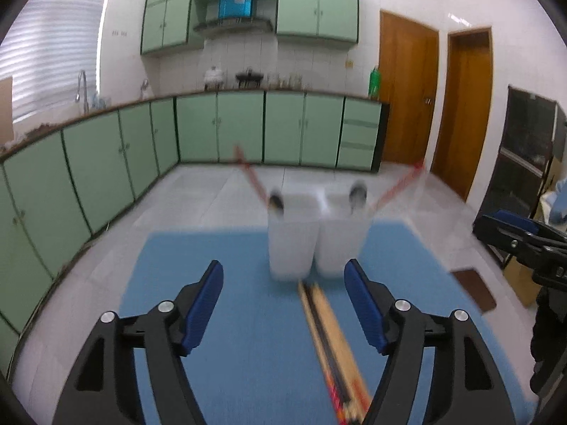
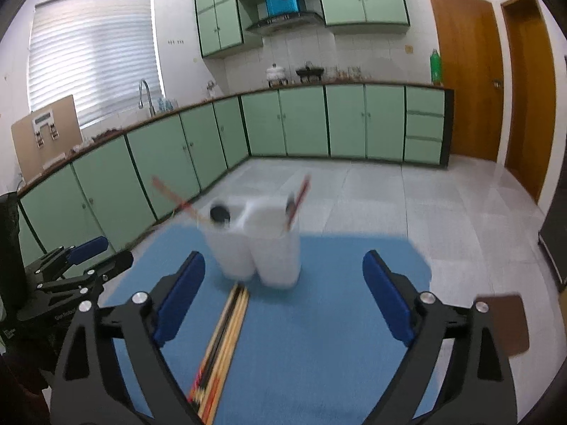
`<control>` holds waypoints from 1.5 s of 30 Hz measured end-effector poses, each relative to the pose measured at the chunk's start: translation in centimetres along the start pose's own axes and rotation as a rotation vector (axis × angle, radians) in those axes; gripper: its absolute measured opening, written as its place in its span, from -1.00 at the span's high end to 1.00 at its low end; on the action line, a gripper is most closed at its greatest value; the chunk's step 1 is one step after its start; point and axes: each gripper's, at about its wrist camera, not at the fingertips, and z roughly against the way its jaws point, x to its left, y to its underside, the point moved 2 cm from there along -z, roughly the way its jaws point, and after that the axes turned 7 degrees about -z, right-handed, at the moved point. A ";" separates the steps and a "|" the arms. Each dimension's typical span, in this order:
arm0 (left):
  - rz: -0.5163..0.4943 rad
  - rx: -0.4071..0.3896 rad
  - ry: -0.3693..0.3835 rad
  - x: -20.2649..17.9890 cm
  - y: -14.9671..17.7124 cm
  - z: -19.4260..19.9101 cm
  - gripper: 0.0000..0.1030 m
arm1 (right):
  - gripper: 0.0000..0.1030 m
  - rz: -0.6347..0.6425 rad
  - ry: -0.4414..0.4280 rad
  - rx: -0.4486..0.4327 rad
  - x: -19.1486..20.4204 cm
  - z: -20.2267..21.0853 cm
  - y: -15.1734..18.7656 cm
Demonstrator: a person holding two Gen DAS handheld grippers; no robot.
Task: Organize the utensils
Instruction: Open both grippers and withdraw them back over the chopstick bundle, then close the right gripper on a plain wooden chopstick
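Two white cups (image 1: 312,244) stand touching side by side at the far end of the blue mat (image 1: 230,301). Each cup already holds a red-handled utensil leaning outward and a dark-headed utensil; blur prevents us from identifying these further. We judge this portion of the sorting complete.

A bundle of chopsticks (image 1: 329,336) lies flat on the mat, just in front of the cups, running back toward us. We count several sticks, light and dark, but the blur prevents an exact number. We judge that these remain to be placed.

We hold the left gripper (image 1: 283,304) above the mat with its jaws spread wide and nothing between them; the chopsticks lie below the gap, nearer its right finger. We hold the right gripper (image 2: 283,297) likewise, jaws wide apart and empty, with the chopsticks (image 2: 226,333) nearer its left finger.

Neither gripper touches any utensil. We estimate the task as partly done, with the whole bundle on the mat outstanding.
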 end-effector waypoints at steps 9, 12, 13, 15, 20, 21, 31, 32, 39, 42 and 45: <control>0.029 0.191 -0.002 -1.0 8.8 -2.1 -0.36 | -0.73 0.029 0.055 0.144 1.7 -1.7 10.2; 0.015 0.227 -0.003 -1.8 10.5 -2.2 -0.36 | -0.73 0.017 0.041 0.192 2.1 -2.0 11.7; 0.015 0.234 -0.002 -1.7 10.9 -2.1 -0.36 | -0.73 0.025 0.041 0.204 2.4 -2.1 12.3; 0.019 0.249 -0.002 -1.8 11.6 -2.1 -0.36 | -0.73 0.055 0.054 0.218 2.8 -2.2 13.0; 0.024 0.283 -0.013 -1.9 13.1 -2.1 -0.36 | -0.63 0.074 0.050 0.272 3.1 -2.3 14.9; 0.026 0.289 -0.016 -1.9 13.3 -2.2 -0.36 | -0.61 0.075 0.048 0.281 3.0 -2.3 15.2; 0.043 0.305 -0.033 -1.8 14.3 -2.1 -0.36 | -0.45 0.128 0.051 0.355 4.5 -3.1 17.2; 0.043 0.307 -0.035 -1.8 14.2 -2.1 -0.36 | -0.45 0.133 0.056 0.360 4.3 -3.3 17.2; 0.044 0.319 -0.036 -1.7 14.2 -2.5 -0.38 | -0.42 0.141 0.095 0.359 3.8 -3.1 17.1; 0.042 0.318 -0.037 -1.8 14.2 -2.5 -0.39 | -0.42 0.121 0.109 0.355 3.0 -2.9 16.9; 0.039 0.320 -0.038 -1.8 14.2 -2.6 -0.40 | -0.40 0.091 0.092 0.347 2.4 -2.6 16.7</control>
